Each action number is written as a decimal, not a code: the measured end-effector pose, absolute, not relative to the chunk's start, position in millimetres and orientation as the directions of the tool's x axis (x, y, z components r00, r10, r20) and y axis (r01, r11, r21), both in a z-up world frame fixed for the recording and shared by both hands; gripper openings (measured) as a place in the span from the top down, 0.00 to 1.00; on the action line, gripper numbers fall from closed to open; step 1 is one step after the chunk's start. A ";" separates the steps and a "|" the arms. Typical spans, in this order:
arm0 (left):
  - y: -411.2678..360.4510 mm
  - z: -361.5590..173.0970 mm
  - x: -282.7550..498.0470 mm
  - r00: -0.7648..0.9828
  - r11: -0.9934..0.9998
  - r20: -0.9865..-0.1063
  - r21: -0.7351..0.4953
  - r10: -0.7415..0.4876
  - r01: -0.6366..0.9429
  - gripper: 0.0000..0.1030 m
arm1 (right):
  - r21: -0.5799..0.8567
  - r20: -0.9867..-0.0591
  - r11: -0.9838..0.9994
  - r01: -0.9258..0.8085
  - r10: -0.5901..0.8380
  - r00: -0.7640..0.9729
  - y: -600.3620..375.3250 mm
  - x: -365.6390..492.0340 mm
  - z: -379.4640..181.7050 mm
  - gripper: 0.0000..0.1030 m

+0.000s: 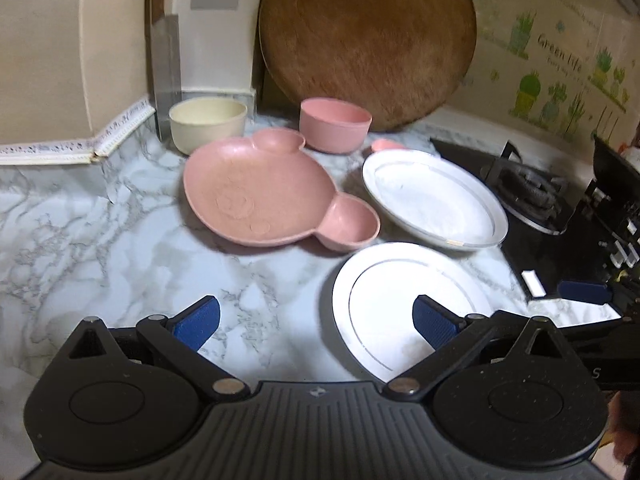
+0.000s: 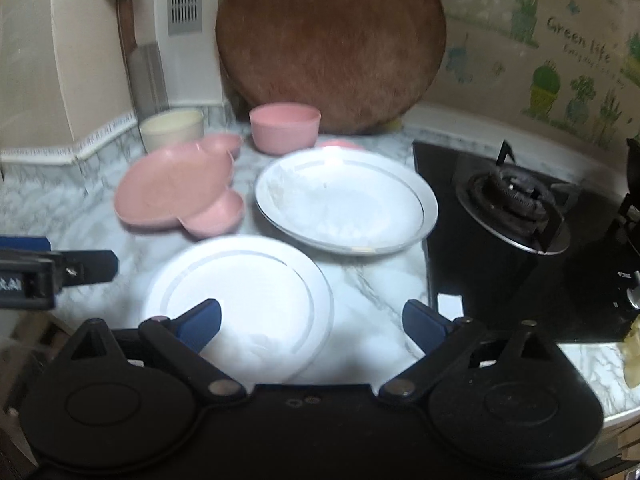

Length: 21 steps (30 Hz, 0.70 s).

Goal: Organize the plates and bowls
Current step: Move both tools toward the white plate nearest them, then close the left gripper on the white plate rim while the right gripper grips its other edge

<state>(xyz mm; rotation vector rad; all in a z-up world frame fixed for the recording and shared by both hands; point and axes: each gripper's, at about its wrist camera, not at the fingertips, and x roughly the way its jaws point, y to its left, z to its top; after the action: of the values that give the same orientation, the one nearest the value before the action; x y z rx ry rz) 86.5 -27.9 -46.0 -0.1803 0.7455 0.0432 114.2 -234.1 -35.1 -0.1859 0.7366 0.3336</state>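
On the marble counter [image 1: 100, 220] lie a pink bear-shaped plate [image 1: 260, 196] [image 2: 176, 192], a deep white plate [image 1: 432, 200] [image 2: 344, 204] and a flat white plate [image 1: 392, 304] [image 2: 244, 300] nearest me. Behind them stand a cream bowl [image 1: 208, 122] [image 2: 172, 128] and a pink bowl [image 1: 336, 124] [image 2: 285, 128]. A small pink item [image 1: 384, 145] peeks out behind the deep plate. My left gripper [image 1: 316, 320] is open, its right finger over the flat plate's near edge. My right gripper [image 2: 312, 320] is open above the flat plate's right side.
A round wooden board [image 1: 368, 40] leans against the back wall beside a white appliance [image 1: 216, 24]. A black gas hob [image 2: 516, 240] with a burner [image 2: 512, 200] fills the right side. The other gripper shows at each view's edge.
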 end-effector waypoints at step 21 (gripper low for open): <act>-37.1 -84.8 124.1 0.643 0.963 -0.758 -0.242 -0.110 -0.120 0.44 | 0.062 -0.804 0.897 -0.438 0.305 0.511 -246.0 163.6 -70.4 0.58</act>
<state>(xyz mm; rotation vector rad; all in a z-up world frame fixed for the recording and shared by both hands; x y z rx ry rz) 124.1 -37.1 -84.8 -0.2820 0.8762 0.0054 163.6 -246.0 -70.4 -0.1567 0.9336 0.4490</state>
